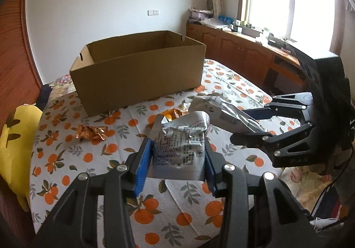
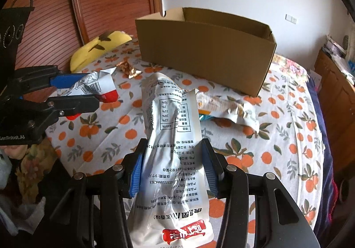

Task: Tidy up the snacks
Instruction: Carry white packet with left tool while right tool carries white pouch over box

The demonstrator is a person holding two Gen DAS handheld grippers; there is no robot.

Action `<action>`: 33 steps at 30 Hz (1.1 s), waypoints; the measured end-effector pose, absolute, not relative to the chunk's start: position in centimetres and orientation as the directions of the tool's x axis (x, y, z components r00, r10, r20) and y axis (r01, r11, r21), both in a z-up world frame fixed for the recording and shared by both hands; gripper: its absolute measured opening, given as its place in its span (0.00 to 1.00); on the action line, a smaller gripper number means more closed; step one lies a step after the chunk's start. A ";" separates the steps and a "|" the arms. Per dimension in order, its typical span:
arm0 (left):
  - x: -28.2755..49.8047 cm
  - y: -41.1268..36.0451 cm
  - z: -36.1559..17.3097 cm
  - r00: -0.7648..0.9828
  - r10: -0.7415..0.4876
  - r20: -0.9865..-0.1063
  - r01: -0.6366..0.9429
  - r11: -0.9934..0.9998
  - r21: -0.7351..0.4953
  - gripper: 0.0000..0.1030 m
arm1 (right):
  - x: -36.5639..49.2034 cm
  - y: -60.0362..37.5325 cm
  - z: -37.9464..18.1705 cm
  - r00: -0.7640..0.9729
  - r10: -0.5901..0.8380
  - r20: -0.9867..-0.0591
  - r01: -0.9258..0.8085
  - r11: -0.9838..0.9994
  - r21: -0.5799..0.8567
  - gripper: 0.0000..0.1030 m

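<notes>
My left gripper [image 1: 178, 155] is shut on a crumpled silver snack packet [image 1: 180, 143], held above the table; it also shows in the right wrist view [image 2: 97, 86] at the left. My right gripper [image 2: 173, 168] is shut on a long white and silver snack pouch [image 2: 170, 137] with a red label, held upright; in the left wrist view this gripper [image 1: 253, 125] holds the pouch [image 1: 221, 110] at the right. An open cardboard box [image 1: 137, 70] stands on the far side of the table [image 2: 206, 48]. Its inside is hidden.
A gold foil wrapper [image 1: 91, 133] lies left of centre, another gold wrapper [image 1: 175, 112] near the box. A white and orange snack bag [image 2: 228, 108] lies in front of the box. A yellow plush [image 1: 15, 143] sits at the table's left edge. Orange-print cloth [image 1: 177, 210] covers the table.
</notes>
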State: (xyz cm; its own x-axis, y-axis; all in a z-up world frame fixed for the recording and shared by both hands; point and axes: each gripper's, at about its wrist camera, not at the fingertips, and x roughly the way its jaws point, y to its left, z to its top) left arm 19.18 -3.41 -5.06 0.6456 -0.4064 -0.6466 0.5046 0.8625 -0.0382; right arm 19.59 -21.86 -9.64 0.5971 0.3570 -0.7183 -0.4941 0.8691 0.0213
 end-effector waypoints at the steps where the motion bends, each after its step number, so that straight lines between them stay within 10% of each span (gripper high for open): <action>1: 19.2 -3.3 -4.9 0.650 -0.406 -0.642 0.501 0.864 -0.039 0.41 | 19.5 -21.9 -9.4 0.601 0.357 -0.715 -0.493 0.870 0.020 0.47; 33: 20.5 -0.1 -2.0 0.747 -0.350 -0.565 0.394 0.918 -0.047 0.42 | 19.7 -24.7 -6.8 0.664 0.339 -0.667 -0.431 0.902 0.029 0.47</action>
